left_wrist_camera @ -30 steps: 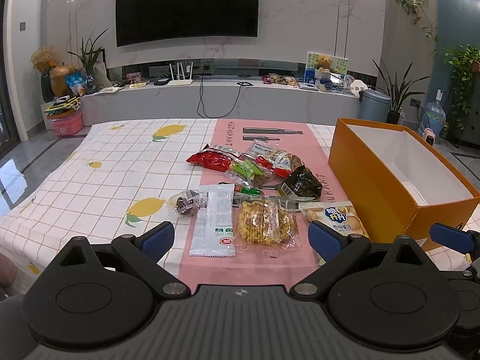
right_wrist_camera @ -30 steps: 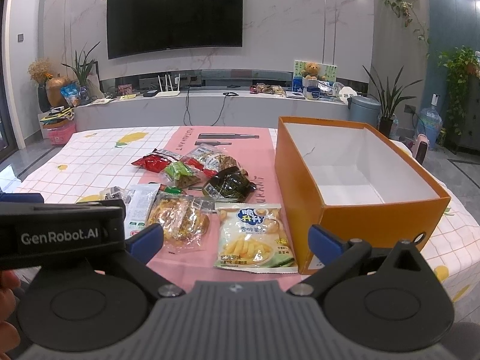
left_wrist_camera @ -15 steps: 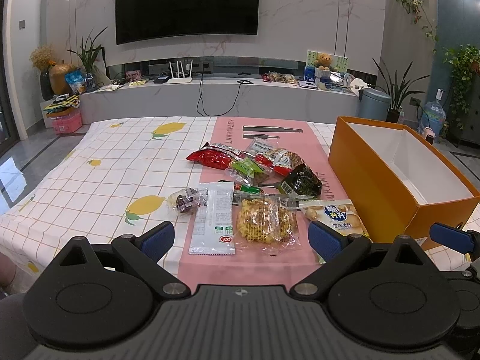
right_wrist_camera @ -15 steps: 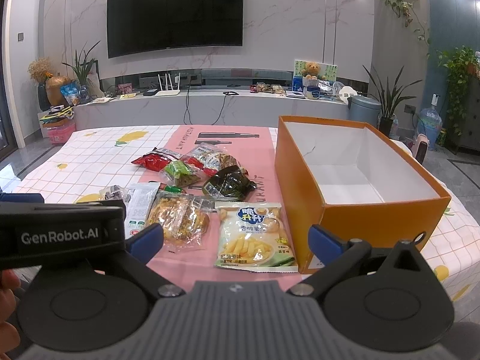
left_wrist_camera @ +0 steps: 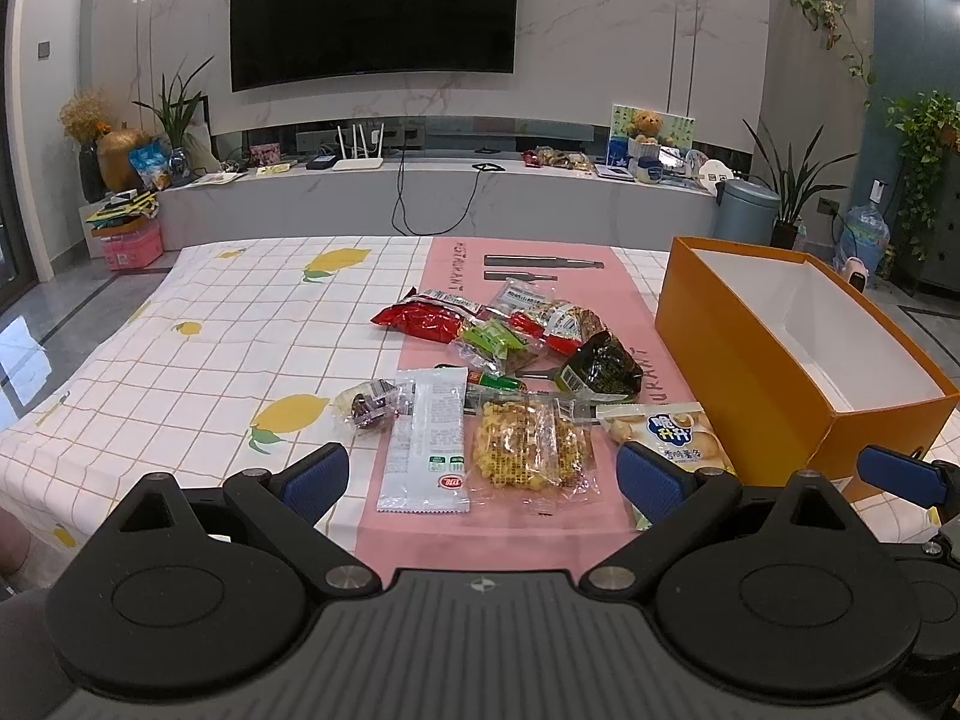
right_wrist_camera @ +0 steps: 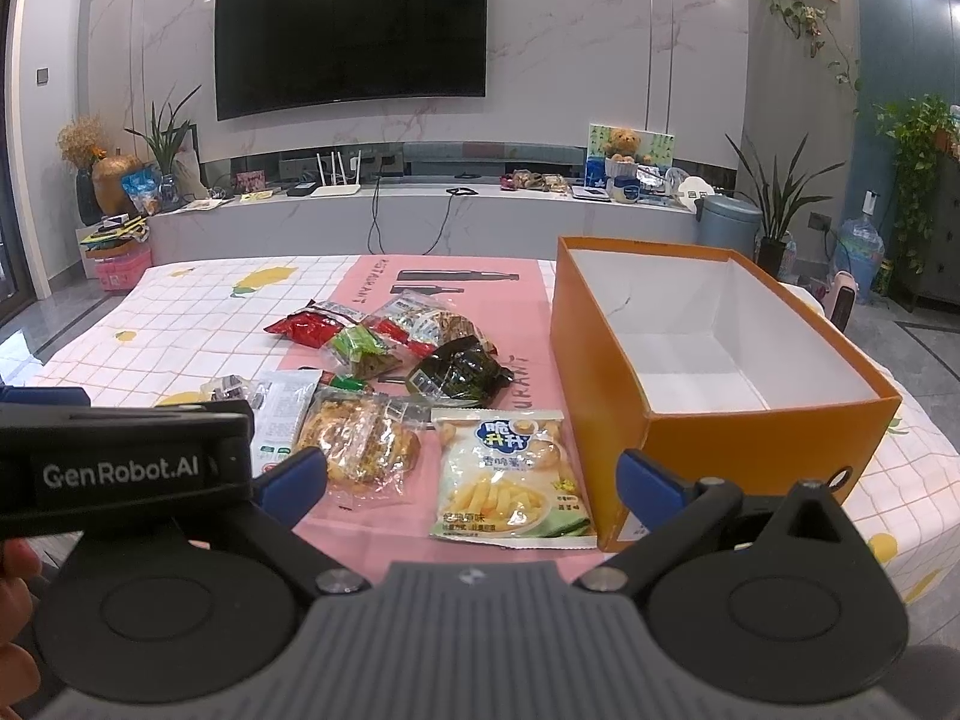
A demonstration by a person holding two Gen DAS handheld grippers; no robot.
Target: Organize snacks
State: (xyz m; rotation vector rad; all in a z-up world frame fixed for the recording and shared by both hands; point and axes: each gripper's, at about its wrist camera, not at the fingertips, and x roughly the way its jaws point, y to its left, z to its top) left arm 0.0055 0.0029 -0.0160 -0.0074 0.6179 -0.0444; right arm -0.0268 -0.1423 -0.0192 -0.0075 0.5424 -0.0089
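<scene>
Item: my left tongs [left_wrist_camera: 483, 474] and right tongs [right_wrist_camera: 471, 477], both wide, empty, unmoved since a second ago. Snacks [right_wrist_camera: 384, 354] untouched on counter [left_wrist_camera: 198, 360]; orange box [right_wrist_camera: 762, 414] empty. Sorting unstarted.

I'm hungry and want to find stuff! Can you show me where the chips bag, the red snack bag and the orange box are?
chips bag [right_wrist_camera: 510, 480]: right wrist view, middle of its front.
red snack bag [left_wrist_camera: 423, 319]: left wrist view, middle of the bag.
orange box [right_wrist_camera: 600, 360]: right wrist view, its near orange side wall.
</scene>
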